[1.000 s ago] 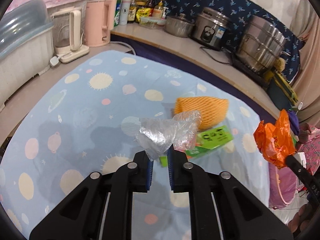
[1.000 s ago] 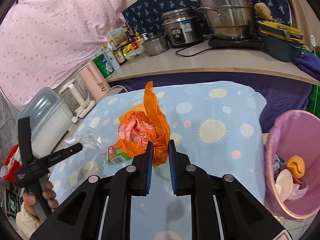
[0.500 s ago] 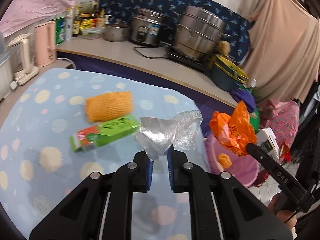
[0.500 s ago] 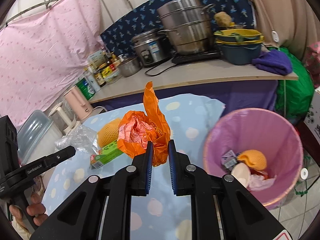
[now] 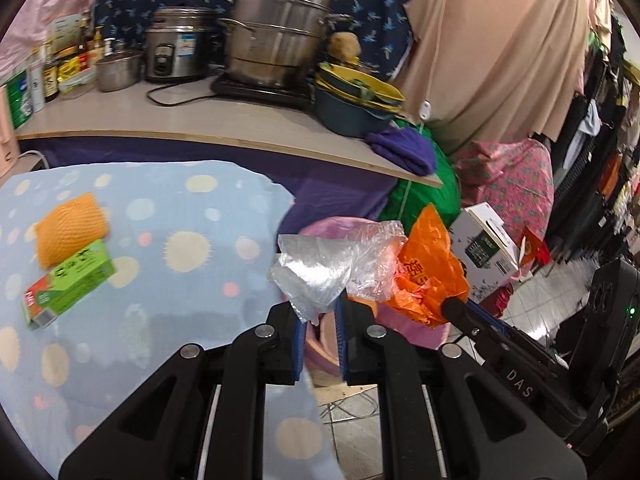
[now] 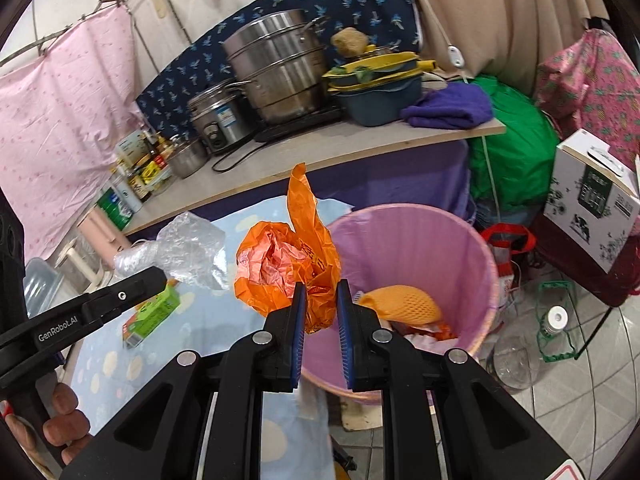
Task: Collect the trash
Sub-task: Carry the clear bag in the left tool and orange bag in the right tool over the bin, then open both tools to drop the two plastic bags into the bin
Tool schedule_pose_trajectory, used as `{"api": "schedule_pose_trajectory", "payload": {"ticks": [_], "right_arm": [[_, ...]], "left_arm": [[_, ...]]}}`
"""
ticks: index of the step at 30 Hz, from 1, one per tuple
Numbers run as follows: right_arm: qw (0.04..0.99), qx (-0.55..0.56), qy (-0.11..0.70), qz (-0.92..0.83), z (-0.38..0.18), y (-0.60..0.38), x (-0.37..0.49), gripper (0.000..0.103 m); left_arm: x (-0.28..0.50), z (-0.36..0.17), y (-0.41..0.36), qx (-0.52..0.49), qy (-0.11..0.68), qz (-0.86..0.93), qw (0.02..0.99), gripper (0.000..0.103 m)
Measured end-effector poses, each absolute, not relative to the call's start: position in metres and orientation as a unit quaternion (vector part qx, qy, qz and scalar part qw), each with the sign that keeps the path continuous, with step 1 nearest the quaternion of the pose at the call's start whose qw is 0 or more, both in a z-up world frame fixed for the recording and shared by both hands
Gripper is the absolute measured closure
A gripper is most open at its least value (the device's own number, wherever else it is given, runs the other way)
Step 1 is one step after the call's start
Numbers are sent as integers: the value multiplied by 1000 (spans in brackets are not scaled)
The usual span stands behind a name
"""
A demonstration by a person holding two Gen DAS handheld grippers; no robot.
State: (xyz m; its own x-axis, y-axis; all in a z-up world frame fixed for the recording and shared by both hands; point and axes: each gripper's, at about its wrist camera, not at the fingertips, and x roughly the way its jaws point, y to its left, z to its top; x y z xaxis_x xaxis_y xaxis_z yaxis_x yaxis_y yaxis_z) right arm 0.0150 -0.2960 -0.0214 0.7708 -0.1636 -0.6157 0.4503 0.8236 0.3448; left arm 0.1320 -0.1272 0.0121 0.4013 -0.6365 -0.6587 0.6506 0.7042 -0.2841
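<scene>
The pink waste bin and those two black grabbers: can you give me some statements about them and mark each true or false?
1. The right gripper holds a crumpled orange plastic bag. True.
2. The left gripper is empty. False: it pinches a clear crumpled plastic film.
3. The pink round waste bin is empty. False: an orange foam net and other scraps lie inside.
4. A green carton lies on the blue spotted tablecloth. True.
</scene>
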Motion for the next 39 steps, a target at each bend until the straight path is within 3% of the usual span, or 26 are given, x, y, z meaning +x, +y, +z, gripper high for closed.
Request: {"api": "schedule_pose_trajectory", "payload": {"ticks": [25,28,33,39], "right_arm": [[881,265,322,-223,-61,-354,9,87],[880,265,326,-223,-63,-354,12,83],[878,274,315,-233,-62,-354,11,63],[882,266,313,-230,-57,-350,12,63]], "left_arm": [[127,-42,-213,66,430,-404,805,91],[126,-43,-214,71,427,-402,807,88],[126,-43,-211,69,421,-385,818,53],[129,-41,-207,64,422,-382,820,52]]}}
